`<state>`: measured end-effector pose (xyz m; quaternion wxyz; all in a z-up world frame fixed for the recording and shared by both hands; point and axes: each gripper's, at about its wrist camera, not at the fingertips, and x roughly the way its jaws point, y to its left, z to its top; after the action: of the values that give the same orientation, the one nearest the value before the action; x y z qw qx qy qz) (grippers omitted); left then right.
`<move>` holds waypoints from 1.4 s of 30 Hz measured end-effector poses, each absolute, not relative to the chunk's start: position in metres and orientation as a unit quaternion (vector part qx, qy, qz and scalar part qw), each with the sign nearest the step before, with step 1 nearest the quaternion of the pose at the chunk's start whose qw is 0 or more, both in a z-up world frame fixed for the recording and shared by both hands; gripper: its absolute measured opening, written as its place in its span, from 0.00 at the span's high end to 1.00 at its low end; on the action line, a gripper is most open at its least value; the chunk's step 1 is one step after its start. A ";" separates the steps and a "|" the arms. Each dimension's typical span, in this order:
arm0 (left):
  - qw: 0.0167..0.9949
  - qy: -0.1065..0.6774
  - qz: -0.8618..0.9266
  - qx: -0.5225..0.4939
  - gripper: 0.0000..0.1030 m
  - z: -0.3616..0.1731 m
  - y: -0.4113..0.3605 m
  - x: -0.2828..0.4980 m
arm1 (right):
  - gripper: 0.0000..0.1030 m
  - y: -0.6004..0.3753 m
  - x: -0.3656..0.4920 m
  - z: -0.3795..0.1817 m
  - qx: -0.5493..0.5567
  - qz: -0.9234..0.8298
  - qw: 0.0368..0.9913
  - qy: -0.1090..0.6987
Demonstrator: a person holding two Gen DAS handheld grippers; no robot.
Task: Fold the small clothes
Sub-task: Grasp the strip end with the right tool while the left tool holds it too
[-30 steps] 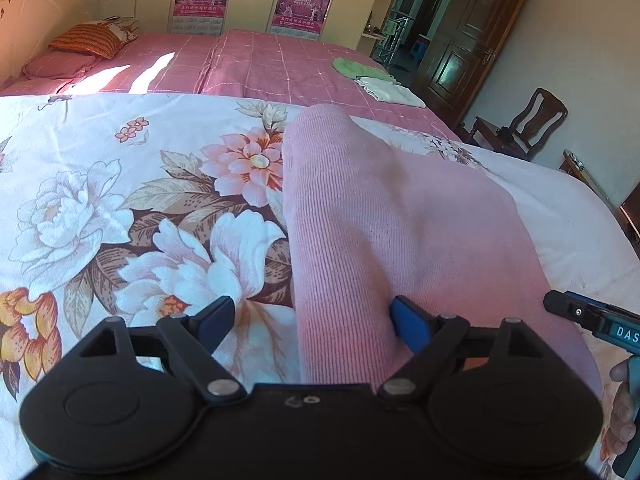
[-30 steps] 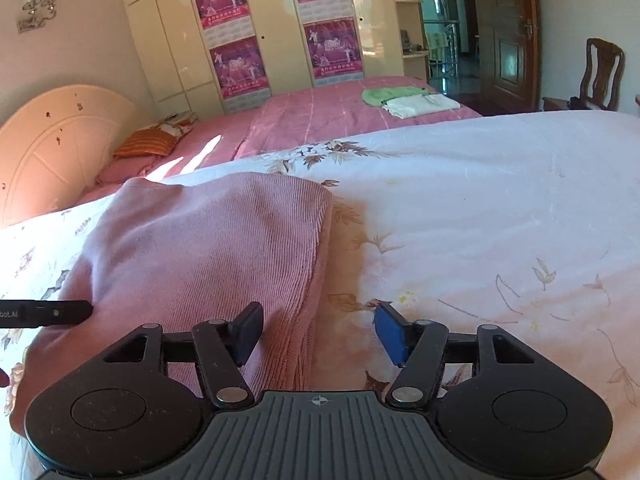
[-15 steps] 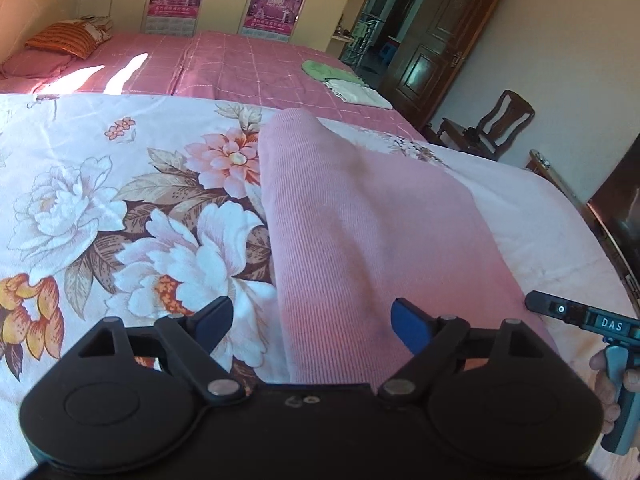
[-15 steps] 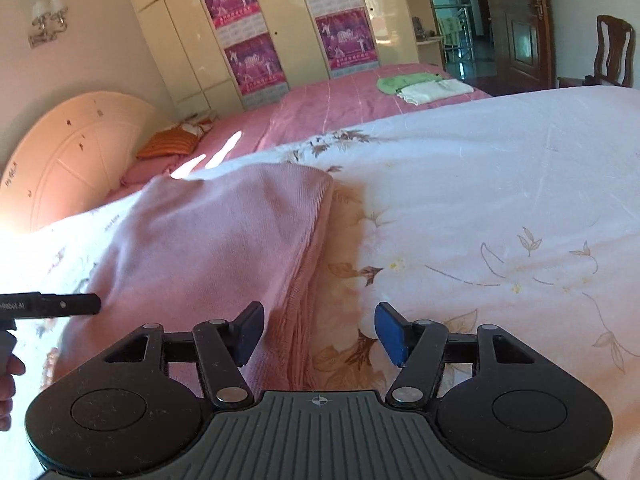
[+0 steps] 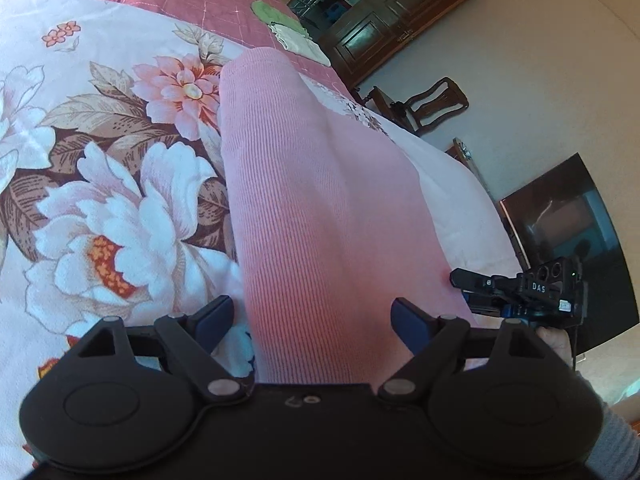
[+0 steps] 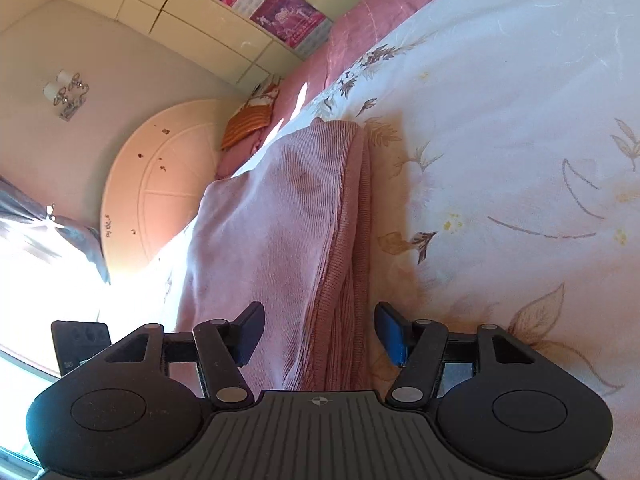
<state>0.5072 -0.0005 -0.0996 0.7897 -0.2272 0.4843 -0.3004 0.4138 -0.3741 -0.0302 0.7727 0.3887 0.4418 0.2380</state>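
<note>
Pink ribbed garment (image 5: 320, 200) folded into a long strip on the floral bed cover (image 5: 120, 184), layered edges at its right side, left tool (image 5: 310, 318) and right tool (image 6: 320, 334) spread wide over its near end, both views now rolled sideways and closer than before.

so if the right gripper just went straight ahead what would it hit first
Most likely the pink cloth: the right gripper is open, with the cloth's folded edge running up between its fingers. The bedsheet lies just beside it. Depth is unclear.

A bedroom in a home

A floral bedspread (image 5: 100, 208), curved headboard (image 6: 160, 176), wardrobe doors (image 6: 192, 24) with posters, a wooden chair (image 5: 432, 106) and a television (image 5: 568, 240).
</note>
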 end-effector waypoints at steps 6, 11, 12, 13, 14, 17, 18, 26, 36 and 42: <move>0.776 0.484 -0.310 -0.261 0.17 -0.110 0.010 0.517 | 0.41 -0.368 0.419 -0.015 0.323 0.256 0.786 0.460; 0.774 0.489 -0.318 -0.245 0.17 -0.111 -0.004 0.528 | 0.41 -0.378 0.424 -0.033 0.389 0.252 0.765 0.448; 0.773 0.489 -0.322 -0.243 0.18 -0.111 -0.010 0.530 | 0.41 -0.373 0.425 -0.035 0.394 0.256 0.763 0.445; 0.774 0.487 -0.326 -0.240 0.18 -0.112 -0.017 0.534 | 0.41 -0.367 0.426 -0.035 0.394 0.259 0.763 0.442; 0.776 0.486 -0.324 -0.238 0.19 -0.112 -0.022 0.537 | 0.41 -0.359 0.428 -0.034 0.389 0.261 0.765 0.443; 0.785 0.484 -0.318 -0.222 0.21 -0.108 -0.031 0.538 | 0.42 -0.350 0.429 -0.030 0.373 0.256 0.776 0.439; 0.787 0.482 -0.319 -0.213 0.21 -0.108 -0.034 0.537 | 0.44 -0.349 0.428 -0.029 0.367 0.253 0.780 0.439; 0.834 0.459 -0.292 -0.090 0.53 -0.090 -0.076 0.522 | 0.80 -0.311 0.421 -0.015 0.266 0.198 0.836 0.438; 0.853 0.424 -0.291 -0.084 0.68 -0.065 -0.058 0.500 | 0.81 -0.286 0.408 0.022 0.216 0.194 0.871 0.397; 0.866 0.400 -0.290 -0.081 0.69 -0.043 -0.032 0.481 | 0.81 -0.256 0.408 0.046 0.189 0.213 0.881 0.378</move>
<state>0.4813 -0.0322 -0.0430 0.8659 -0.0806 0.3998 -0.2897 0.4084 -0.2557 0.0462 0.8808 0.1885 0.3782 0.2135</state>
